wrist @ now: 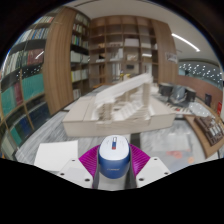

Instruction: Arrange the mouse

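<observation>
- Pinching a white-and-blue mouse [113, 156], the hand-held gripper [113, 165] holds it between both pads.
- Carrying step, likely; next: lower it onto the desk [185, 150], then release.

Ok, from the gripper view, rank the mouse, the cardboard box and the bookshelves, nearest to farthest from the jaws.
1. Mouse: between the jaws of the gripper, pink pads at either side.
2. Cardboard box: just beyond, on the table.
3. Bookshelves: farthest, along the back wall.
</observation>
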